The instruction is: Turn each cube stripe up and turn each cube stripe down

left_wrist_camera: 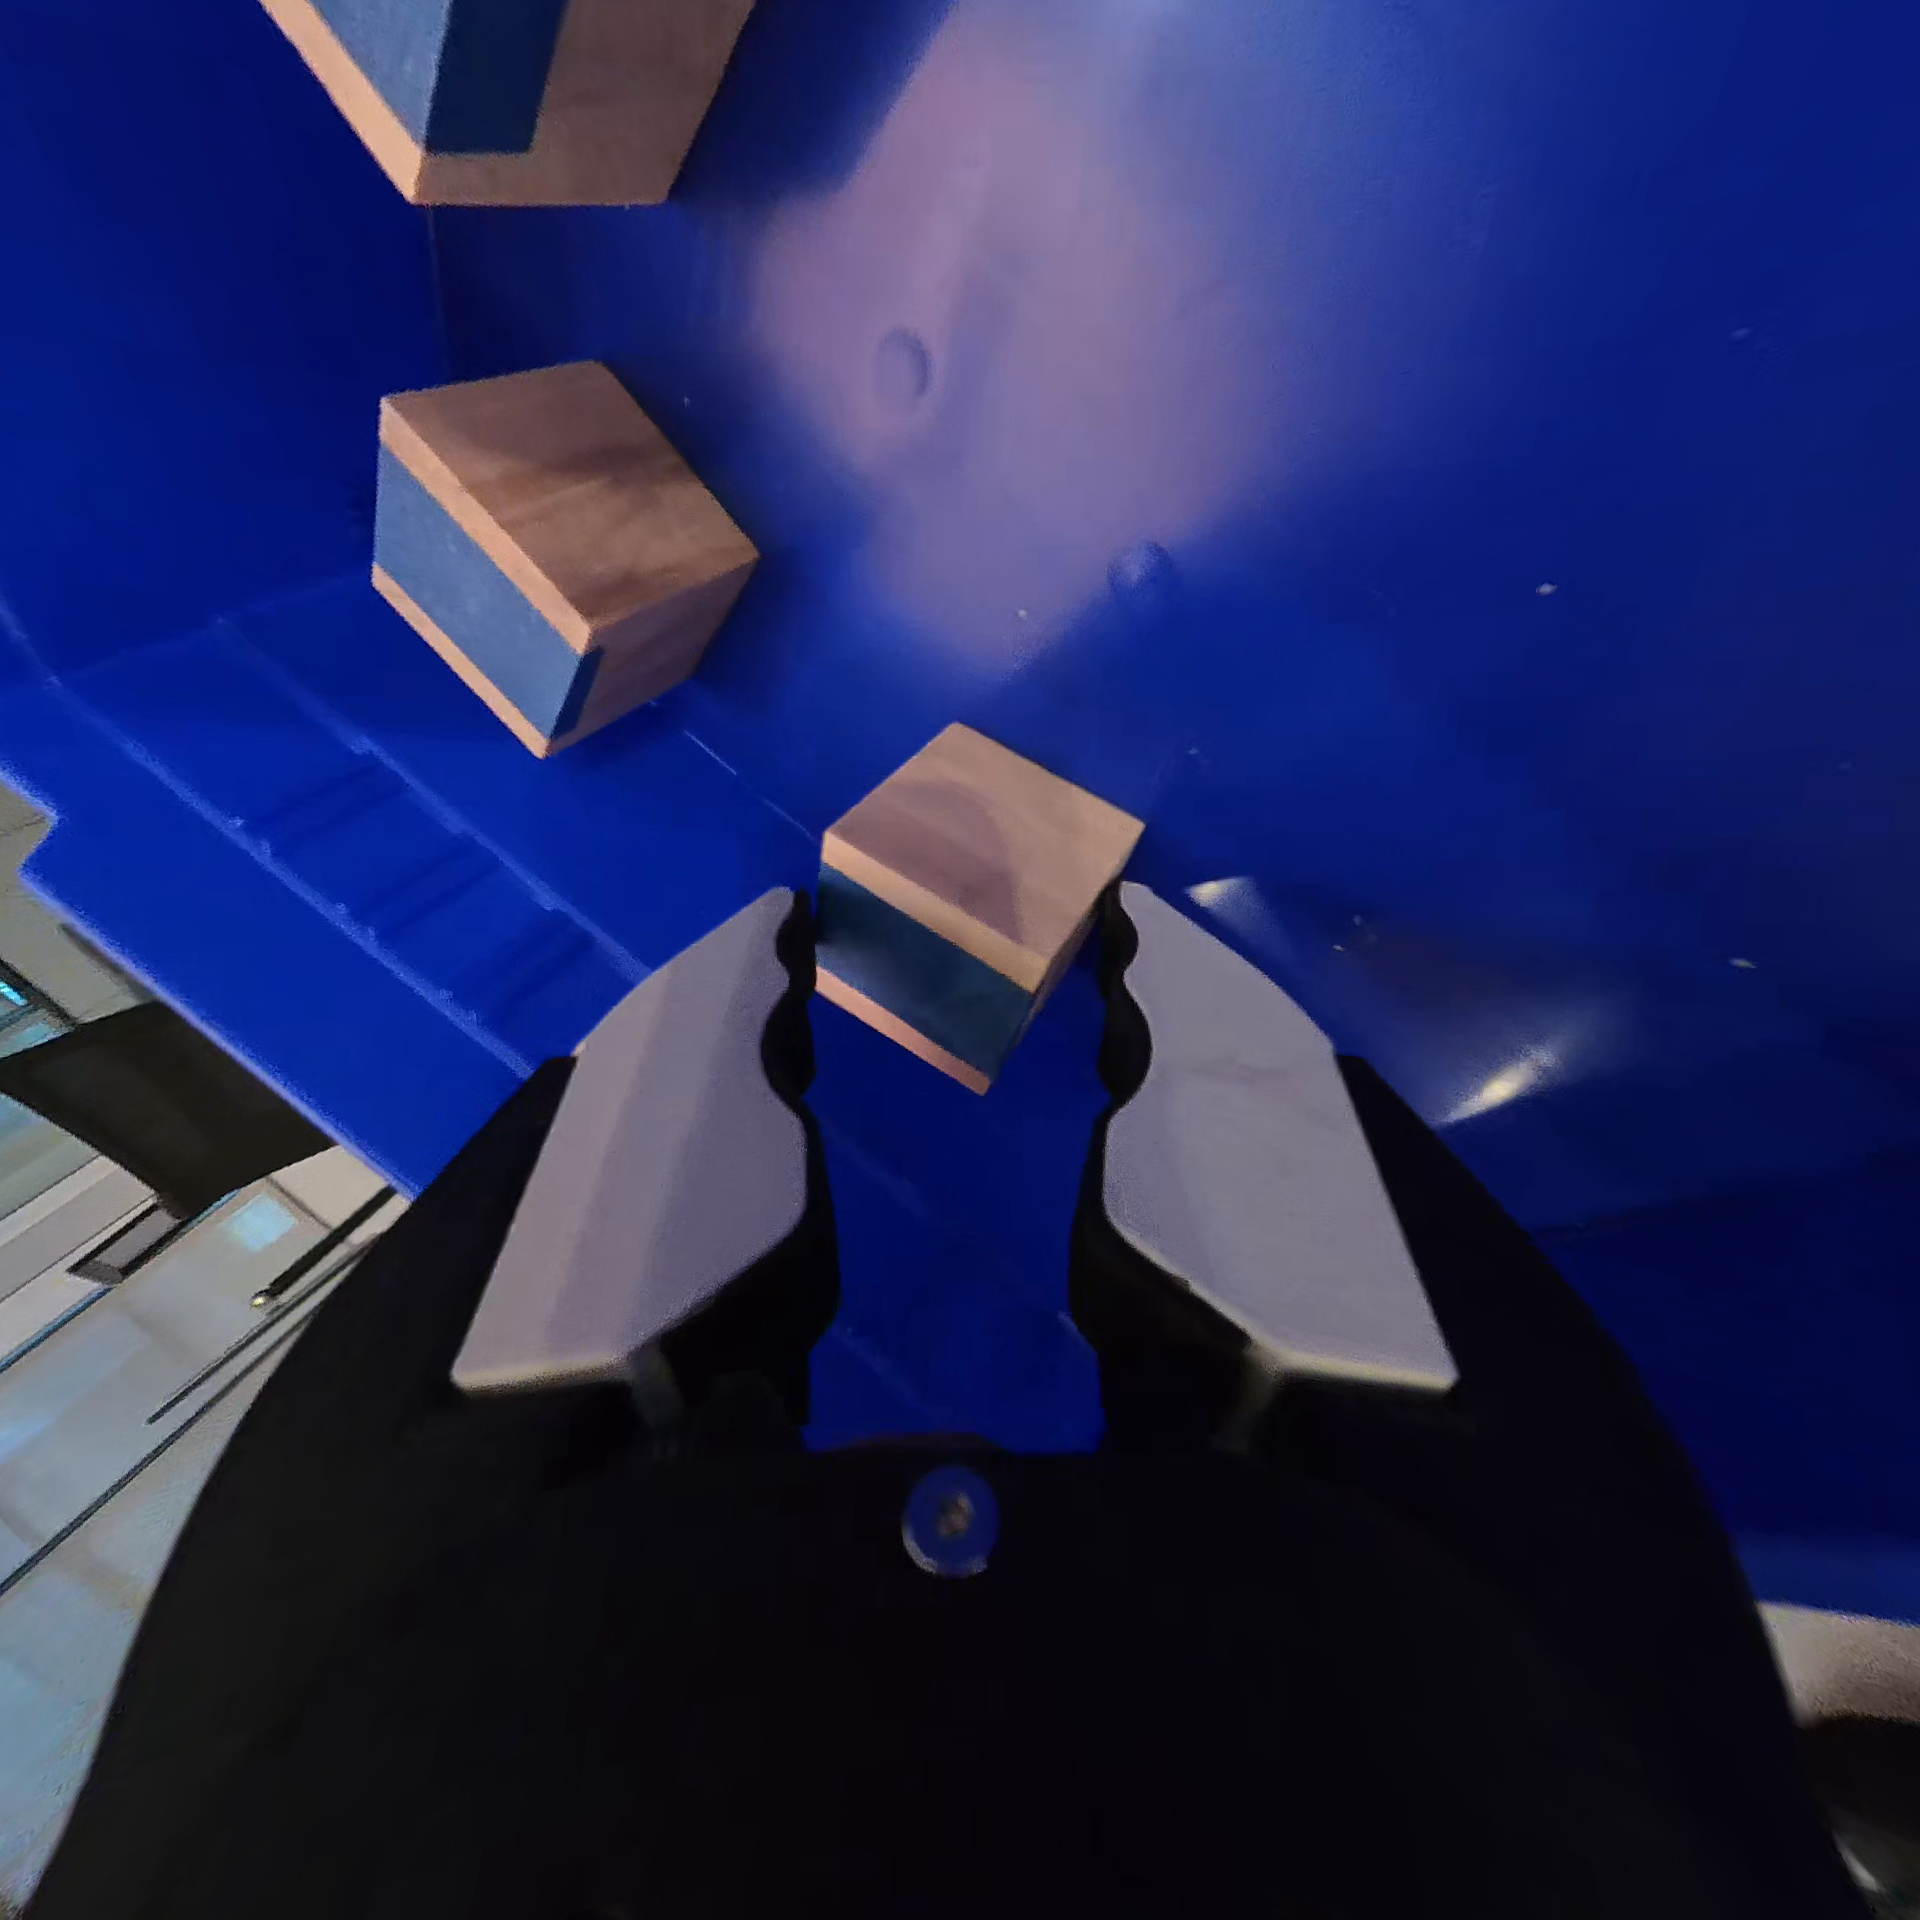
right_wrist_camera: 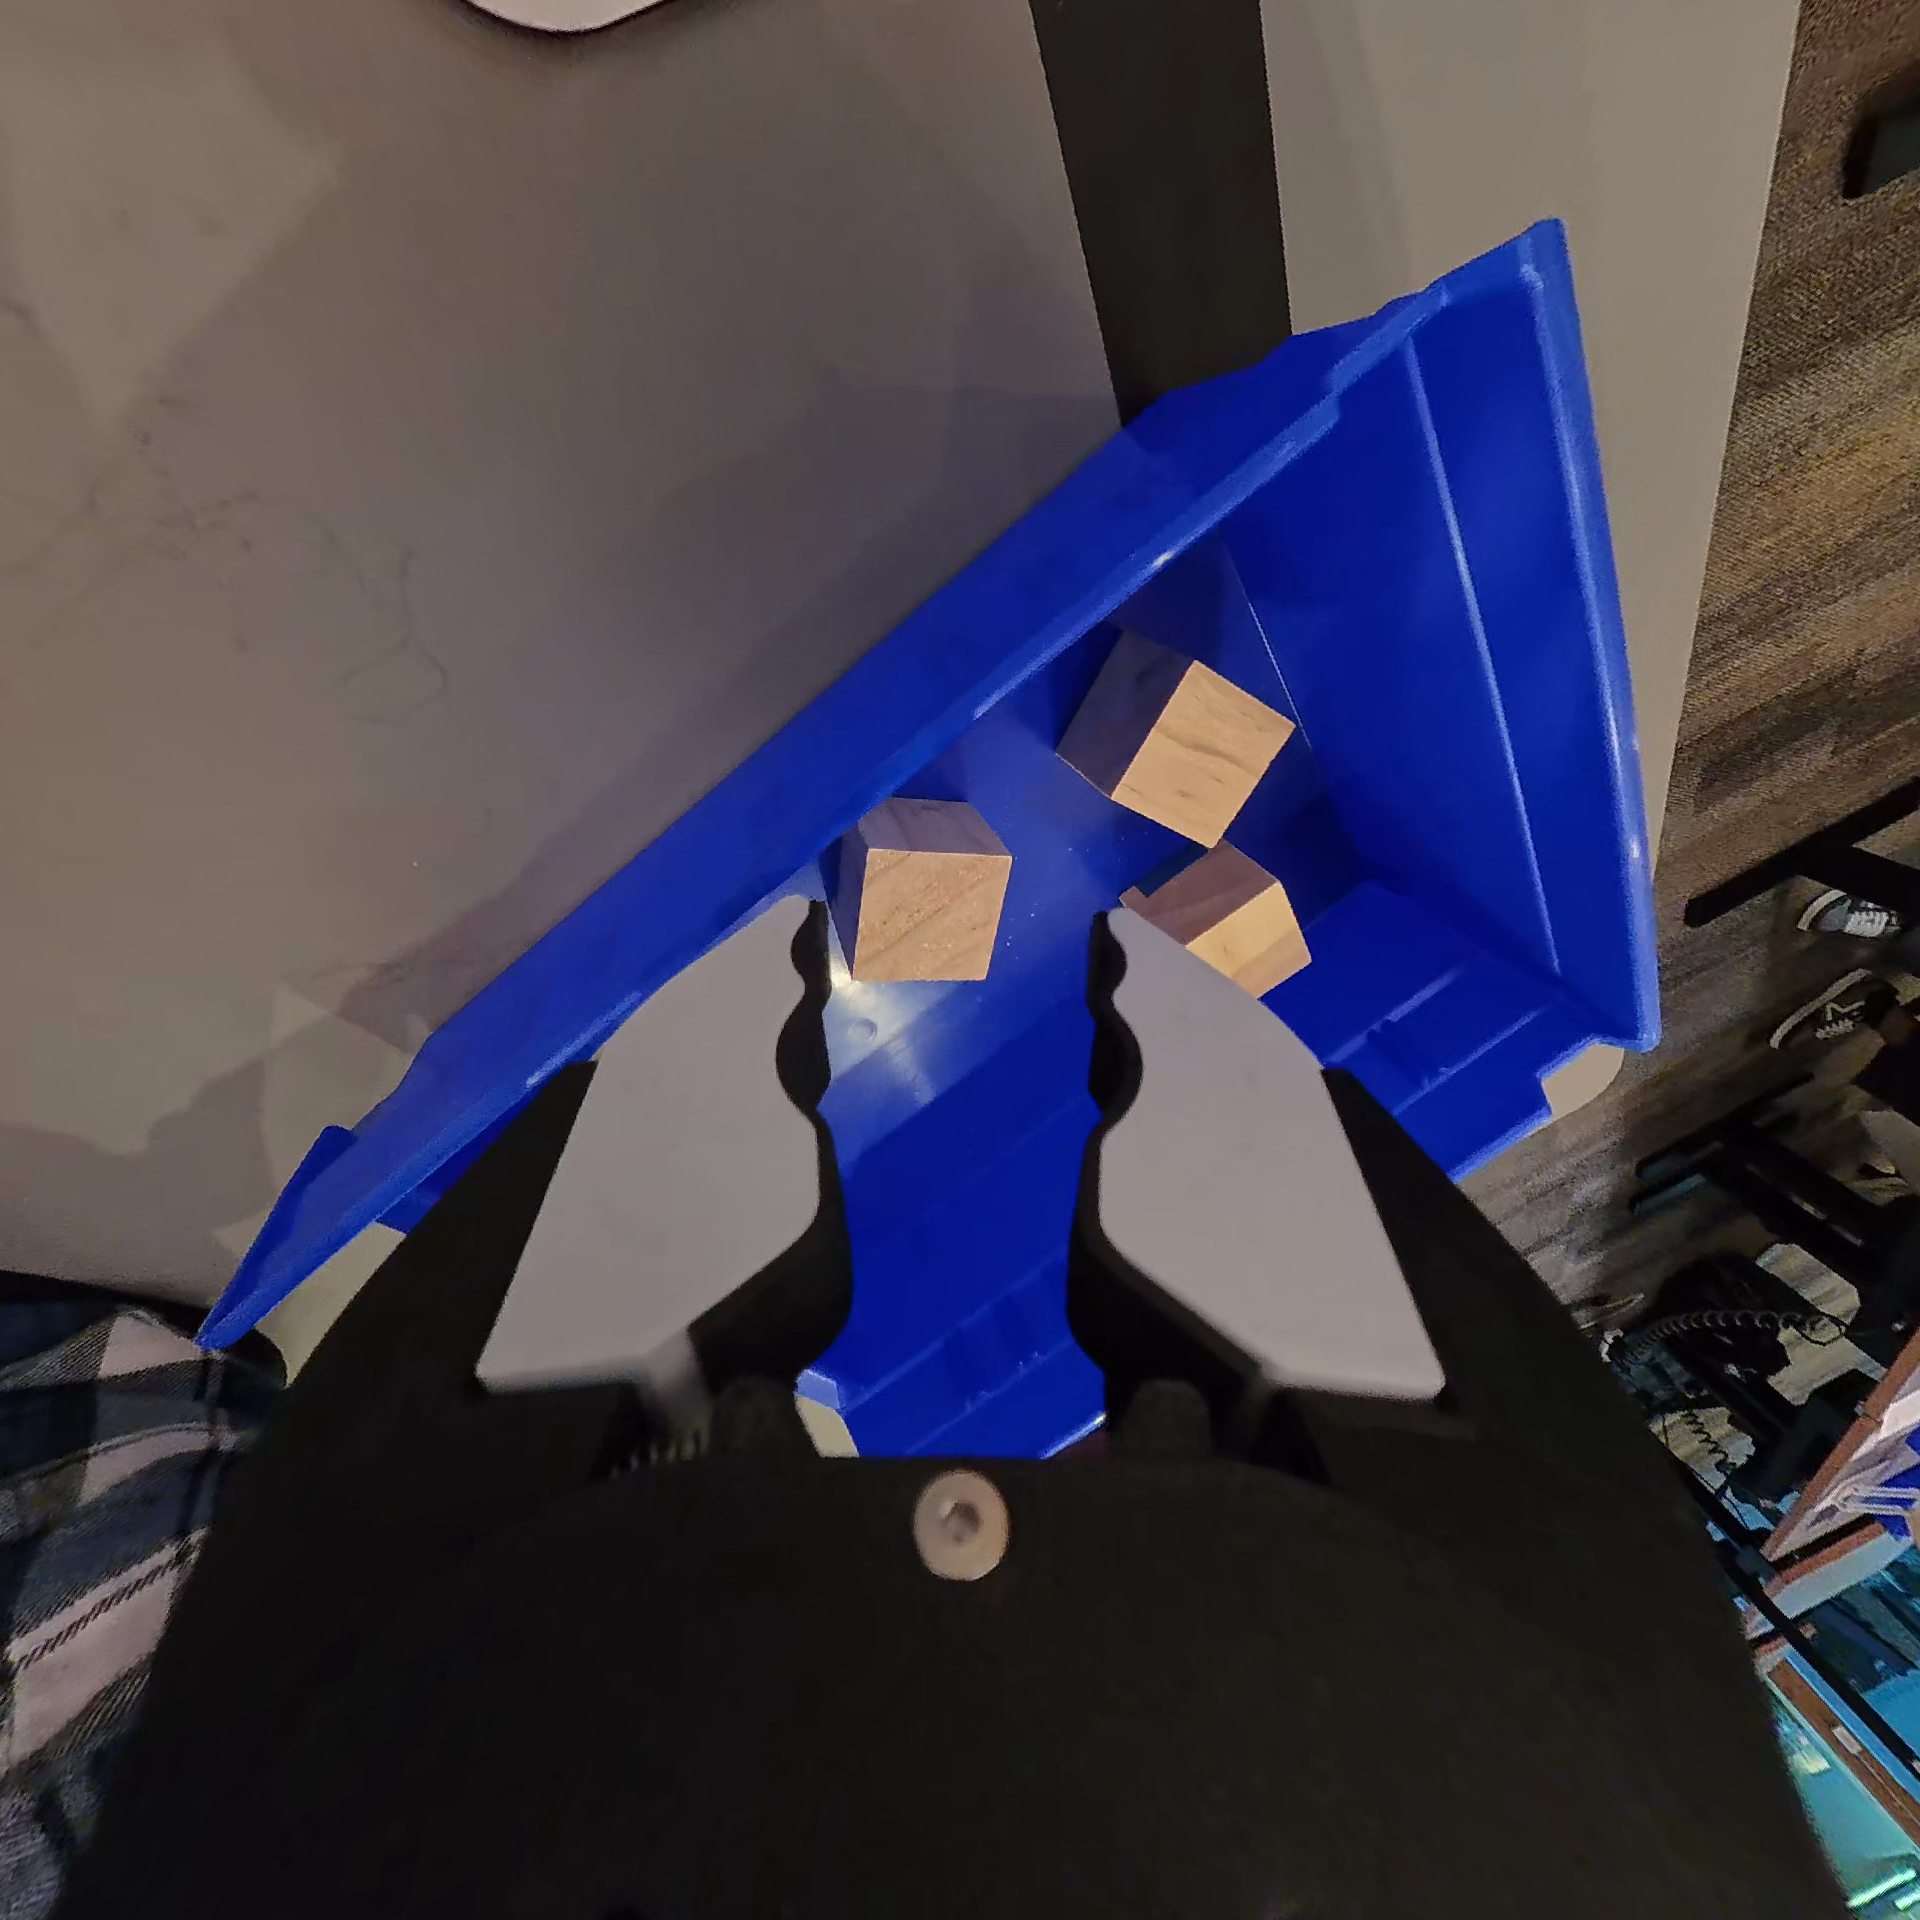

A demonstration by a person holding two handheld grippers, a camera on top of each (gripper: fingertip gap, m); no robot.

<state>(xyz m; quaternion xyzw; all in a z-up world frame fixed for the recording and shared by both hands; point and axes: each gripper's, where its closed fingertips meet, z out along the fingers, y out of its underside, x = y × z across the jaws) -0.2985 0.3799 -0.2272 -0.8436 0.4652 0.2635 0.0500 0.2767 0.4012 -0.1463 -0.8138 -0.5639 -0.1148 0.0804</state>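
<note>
Three wooden cubes with a blue stripe lie in a blue bin [left_wrist_camera: 1455, 623]. In the left wrist view the nearest cube [left_wrist_camera: 966, 883] has its stripe on a side face and shows between the tips of my left gripper [left_wrist_camera: 956, 914], which is open; I see no pad pressing on it. Two more cubes [left_wrist_camera: 561, 561] [left_wrist_camera: 520, 94] lie farther along the stepped wall. In the right wrist view all three cubes [right_wrist_camera: 925, 894] [right_wrist_camera: 1174, 738] [right_wrist_camera: 1226, 914] rest on the bin floor [right_wrist_camera: 1455, 623] with plain wood showing. My right gripper [right_wrist_camera: 961, 925] hovers above the bin, open and empty.
The bin sits on a grey table [right_wrist_camera: 520, 416] near its edge. A black strip [right_wrist_camera: 1153, 156] runs behind the bin. A plaid sleeve [right_wrist_camera: 94, 1455] is at the lower left. Carpeted floor [right_wrist_camera: 1818, 520] with gear lies to the right.
</note>
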